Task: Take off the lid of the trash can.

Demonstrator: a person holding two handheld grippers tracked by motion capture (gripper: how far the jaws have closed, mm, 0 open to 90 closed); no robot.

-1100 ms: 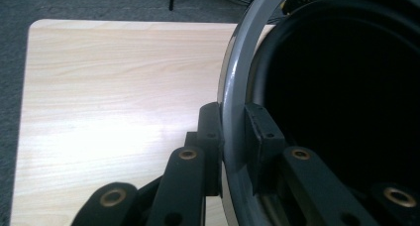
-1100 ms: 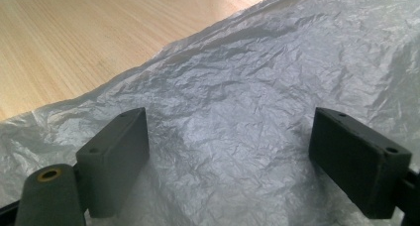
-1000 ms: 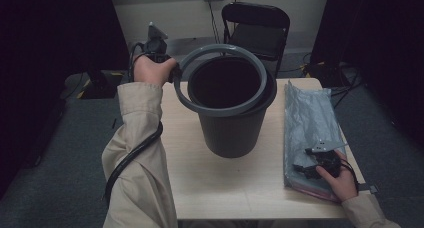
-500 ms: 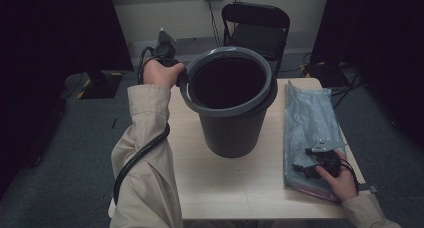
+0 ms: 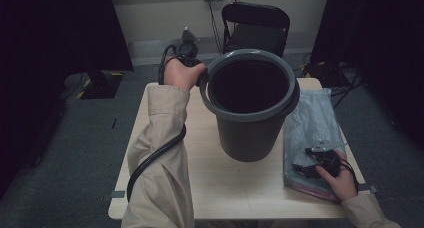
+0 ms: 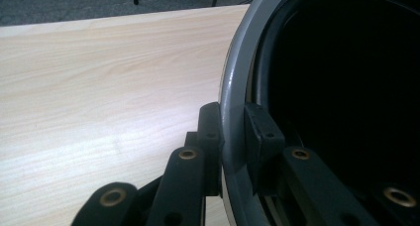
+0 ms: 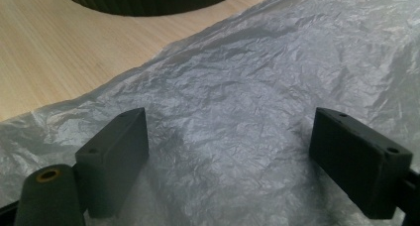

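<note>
A dark grey plastic bucket (image 5: 250, 123) stands on the light wooden table (image 5: 210, 188). My left gripper (image 5: 202, 79) is shut on the bucket's rim at its far left side. In the left gripper view one jaw presses outside and one inside the rim (image 6: 234, 112) around the left gripper (image 6: 233, 137). A crinkled grey plastic bag (image 5: 312, 120) lies flat to the right of the bucket. My right gripper (image 5: 306, 160) hovers low over the bag's near end, open. The bag (image 7: 257, 97) lies under the right gripper (image 7: 233, 151), with nothing between the jaws.
A black folding chair (image 5: 256, 23) stands behind the table's far edge. The bucket's ribbed base (image 7: 148, 0) is close to the bag's left border. A black cable (image 5: 155, 158) runs along the left sleeve. Bare tabletop lies left of and in front of the bucket.
The left gripper, still clamped on the rim, has moved right and away, and the bucket has shifted right toward the bag. The right gripper has stayed put.
</note>
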